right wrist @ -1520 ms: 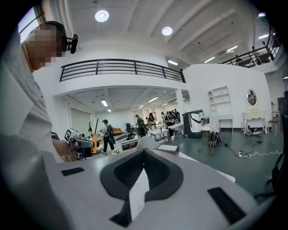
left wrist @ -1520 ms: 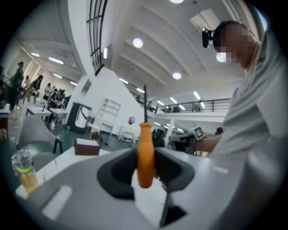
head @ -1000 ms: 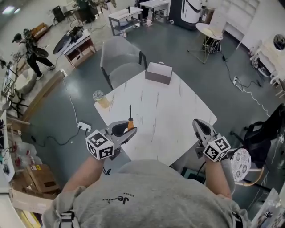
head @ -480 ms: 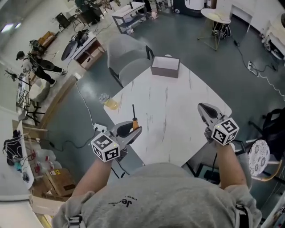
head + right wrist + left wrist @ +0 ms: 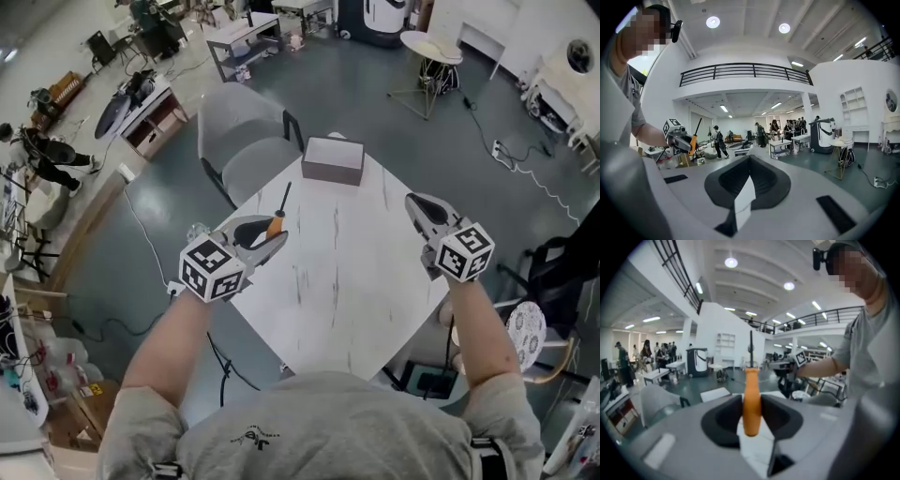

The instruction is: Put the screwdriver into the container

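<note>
My left gripper (image 5: pixel 270 236) is shut on the orange handle of the screwdriver (image 5: pixel 277 221), holding it above the left side of the white table (image 5: pixel 347 272). The dark shaft points up and away toward the container (image 5: pixel 333 159), a grey-brown box at the table's far edge. In the left gripper view the handle (image 5: pixel 751 401) stands upright between the jaws. My right gripper (image 5: pixel 418 208) hovers over the table's right edge with its jaws together and nothing in them. In the right gripper view, the screwdriver (image 5: pixel 694 138) shows in the left gripper (image 5: pixel 679 138) at the left.
A grey chair (image 5: pixel 246 141) stands behind the table's far left side. A round side table (image 5: pixel 427 47) and cables lie on the floor farther back. Benches and people are in the distance at the left.
The left gripper has lifted the screwdriver off the table and carried it forward toward the box. The right gripper has risen and moved forward too.
</note>
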`<state>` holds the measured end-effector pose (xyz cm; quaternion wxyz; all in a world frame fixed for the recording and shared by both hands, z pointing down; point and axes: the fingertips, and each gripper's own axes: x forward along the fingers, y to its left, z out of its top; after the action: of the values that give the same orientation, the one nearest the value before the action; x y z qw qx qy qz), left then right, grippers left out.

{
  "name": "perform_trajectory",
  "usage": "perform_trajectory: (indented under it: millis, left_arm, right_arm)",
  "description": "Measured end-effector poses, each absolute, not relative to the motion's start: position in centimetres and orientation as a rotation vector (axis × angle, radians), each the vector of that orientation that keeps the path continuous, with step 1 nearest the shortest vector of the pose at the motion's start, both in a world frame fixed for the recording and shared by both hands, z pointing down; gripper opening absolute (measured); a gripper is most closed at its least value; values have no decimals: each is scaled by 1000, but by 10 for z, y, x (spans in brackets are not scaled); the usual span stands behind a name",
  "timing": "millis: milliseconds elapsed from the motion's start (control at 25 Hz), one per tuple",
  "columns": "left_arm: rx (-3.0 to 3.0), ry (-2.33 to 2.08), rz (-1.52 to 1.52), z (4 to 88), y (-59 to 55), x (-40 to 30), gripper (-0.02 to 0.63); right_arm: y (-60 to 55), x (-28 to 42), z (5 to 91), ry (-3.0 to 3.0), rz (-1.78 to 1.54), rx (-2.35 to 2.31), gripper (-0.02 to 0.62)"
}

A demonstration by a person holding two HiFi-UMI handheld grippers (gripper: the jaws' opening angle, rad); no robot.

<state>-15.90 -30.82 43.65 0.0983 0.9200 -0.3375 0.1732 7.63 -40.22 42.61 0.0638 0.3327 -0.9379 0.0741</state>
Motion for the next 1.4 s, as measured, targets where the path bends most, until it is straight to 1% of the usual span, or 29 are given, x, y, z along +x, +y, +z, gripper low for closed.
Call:
perform_trajectory:
  millis: [160,320,560,840,1080,1400]
  left_arm:
    - [2773,-961,656,432,-357,-158,122]
    - [2816,-907,810,431,-408,-154,123]
    - [2837,-811,1083,452,-483,-149,123]
    - [2819,-667,1383,507,-557,-136,123]
    - [2790,-528,1639,563,-603,-122,123]
    - [2732,-361,1881,620,-628,-108,123]
  right_arm:
    - [-445,63,424,-2817,164,1000,9]
    - [-492,53,429,-2813,194,1028,9]
    - [-554,51,450,-2770,197,1057,9]
    - [-600,65,490,-2707,194,1045,9]
    - [-617,71,526,-2676,203,1026,9]
    - [-627,74,554,-2670,239,1021,9]
